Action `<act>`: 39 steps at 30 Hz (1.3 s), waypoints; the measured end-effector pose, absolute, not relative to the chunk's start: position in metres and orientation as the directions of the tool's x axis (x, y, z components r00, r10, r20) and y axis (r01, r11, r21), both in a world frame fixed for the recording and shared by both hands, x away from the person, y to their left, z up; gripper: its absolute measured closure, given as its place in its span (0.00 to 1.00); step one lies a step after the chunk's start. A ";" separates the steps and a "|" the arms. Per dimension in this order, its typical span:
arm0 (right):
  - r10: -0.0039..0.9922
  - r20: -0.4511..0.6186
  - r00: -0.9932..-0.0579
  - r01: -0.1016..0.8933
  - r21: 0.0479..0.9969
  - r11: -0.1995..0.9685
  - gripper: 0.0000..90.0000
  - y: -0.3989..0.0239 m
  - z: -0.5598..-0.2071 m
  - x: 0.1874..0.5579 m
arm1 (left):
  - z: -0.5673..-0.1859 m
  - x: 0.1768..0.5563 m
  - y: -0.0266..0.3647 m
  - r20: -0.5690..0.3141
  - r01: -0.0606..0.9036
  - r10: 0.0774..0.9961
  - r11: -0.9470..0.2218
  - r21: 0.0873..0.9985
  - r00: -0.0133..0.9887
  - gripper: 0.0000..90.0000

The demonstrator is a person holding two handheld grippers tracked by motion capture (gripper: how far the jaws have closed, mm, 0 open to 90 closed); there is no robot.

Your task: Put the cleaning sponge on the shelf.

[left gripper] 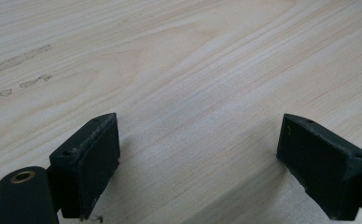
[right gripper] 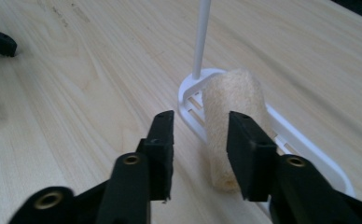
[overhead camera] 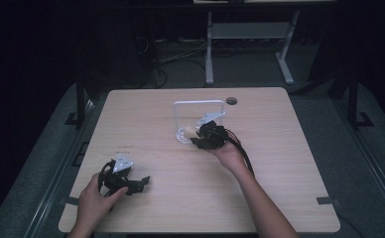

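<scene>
Beside the white rack [right gripper: 195, 95], tan sponge roll [right gripper: 233, 112], right gripper [right gripper: 200, 140] jaws apart.

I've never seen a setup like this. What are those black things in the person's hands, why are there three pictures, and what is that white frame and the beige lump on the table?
No robot here: a person holds a black two-jaw gripper in each hand, like handheld tongs. One picture comes from a camera above the light wooden table; the other two come from cameras riding on the grippers, looking along their jaws.

The left gripper rests low over bare wood, jaws wide apart, holding nothing; from above it sits near the table's front left.

The right gripper is at the white wire rack with its upright frame, mid-table. A beige spongy roll stands at the rack's edge. One jaw is in front of the roll, and a gap shows between the jaws, so it appears open, not gripping.
</scene>
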State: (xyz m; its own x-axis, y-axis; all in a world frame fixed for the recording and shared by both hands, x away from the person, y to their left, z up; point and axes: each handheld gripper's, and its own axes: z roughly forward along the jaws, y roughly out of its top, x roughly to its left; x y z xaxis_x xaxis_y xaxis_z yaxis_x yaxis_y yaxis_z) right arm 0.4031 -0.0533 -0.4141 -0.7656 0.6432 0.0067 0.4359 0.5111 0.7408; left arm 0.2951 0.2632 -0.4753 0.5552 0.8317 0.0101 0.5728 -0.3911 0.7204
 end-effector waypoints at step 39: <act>0.675 0.031 -0.737 0.508 0.685 0.523 1.00 -0.072 -0.455 0.409 | -0.476 0.295 0.263 0.010 0.571 0.833 -0.389 0.723 0.554 0.14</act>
State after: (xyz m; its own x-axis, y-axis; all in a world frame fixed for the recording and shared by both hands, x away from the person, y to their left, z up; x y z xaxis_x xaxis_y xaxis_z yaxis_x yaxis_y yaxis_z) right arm 0.4085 -0.0722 -0.4550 -0.7371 0.6751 0.0309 0.5076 0.5229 0.6848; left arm 0.2951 0.2631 -0.4756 0.5539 0.8325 0.0097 0.5714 -0.3886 0.7228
